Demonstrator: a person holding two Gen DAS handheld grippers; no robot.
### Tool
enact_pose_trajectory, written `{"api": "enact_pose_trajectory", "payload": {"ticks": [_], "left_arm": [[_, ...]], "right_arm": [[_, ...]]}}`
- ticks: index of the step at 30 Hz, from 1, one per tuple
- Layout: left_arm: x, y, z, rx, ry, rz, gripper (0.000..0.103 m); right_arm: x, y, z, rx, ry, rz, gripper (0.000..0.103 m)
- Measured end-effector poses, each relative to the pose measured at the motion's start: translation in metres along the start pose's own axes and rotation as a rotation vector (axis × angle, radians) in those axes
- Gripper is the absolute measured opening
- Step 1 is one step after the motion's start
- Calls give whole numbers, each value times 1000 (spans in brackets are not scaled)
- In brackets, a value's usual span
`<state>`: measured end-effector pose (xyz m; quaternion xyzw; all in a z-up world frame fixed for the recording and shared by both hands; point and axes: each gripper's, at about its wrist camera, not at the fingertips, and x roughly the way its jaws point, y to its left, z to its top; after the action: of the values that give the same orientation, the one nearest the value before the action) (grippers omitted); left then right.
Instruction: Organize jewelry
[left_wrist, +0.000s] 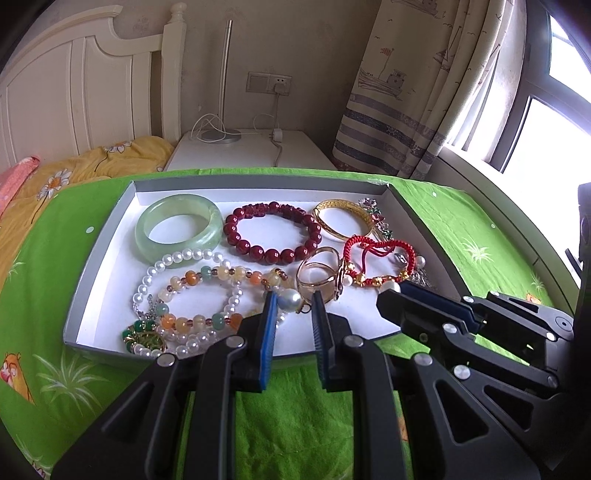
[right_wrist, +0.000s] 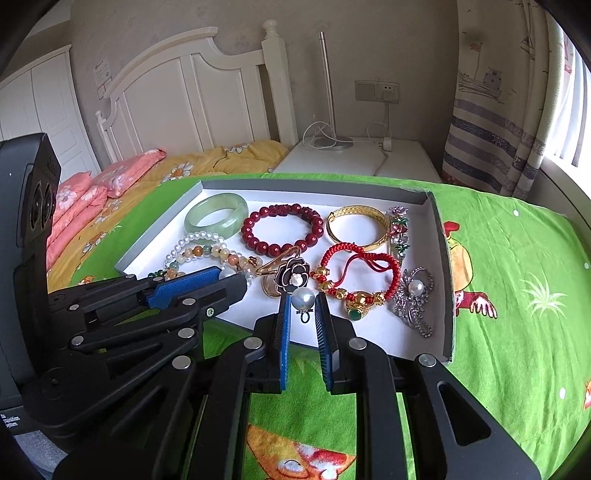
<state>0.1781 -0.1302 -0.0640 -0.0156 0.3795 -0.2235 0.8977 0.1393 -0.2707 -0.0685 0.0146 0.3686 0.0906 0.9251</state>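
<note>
- Both grippers, left (left_wrist: 293, 299) and right (right_wrist: 301, 301), narrowly parted and empty, hover over the tray (right_wrist: 441, 280).
- We'd spread the right wider before pinching the pearl pendant (right_wrist: 303, 299).
- We avoid snagging the red cord bracelet (right_wrist: 360, 271).

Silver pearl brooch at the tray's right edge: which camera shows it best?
The right wrist view. There the silver pearl brooch lies fully in sight near the tray wall, pearl centre and dangling stones clear. In the left wrist view the right gripper covers most of it; only a silvery sliver shows.
</note>
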Motion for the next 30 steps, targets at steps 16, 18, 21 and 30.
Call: {"api": "enact_pose_trajectory", "payload": {"ticks": [16, 18, 21, 30], "left_arm": [[-2, 5, 1, -5, 0, -31, 25], [-4, 6, 0, -11, -7, -26, 29], [-10, 10, -1, -25, -22, -19, 35], [-68, 14, 7, 4, -191, 134, 88]], "right_arm": [[3, -8, 1, 30, 14, 71, 20], [3, -9, 1, 28, 18, 81, 20], [0, -14, 2, 54, 10, 117, 20], [-59, -32, 19, 143, -142, 69, 20]]}}
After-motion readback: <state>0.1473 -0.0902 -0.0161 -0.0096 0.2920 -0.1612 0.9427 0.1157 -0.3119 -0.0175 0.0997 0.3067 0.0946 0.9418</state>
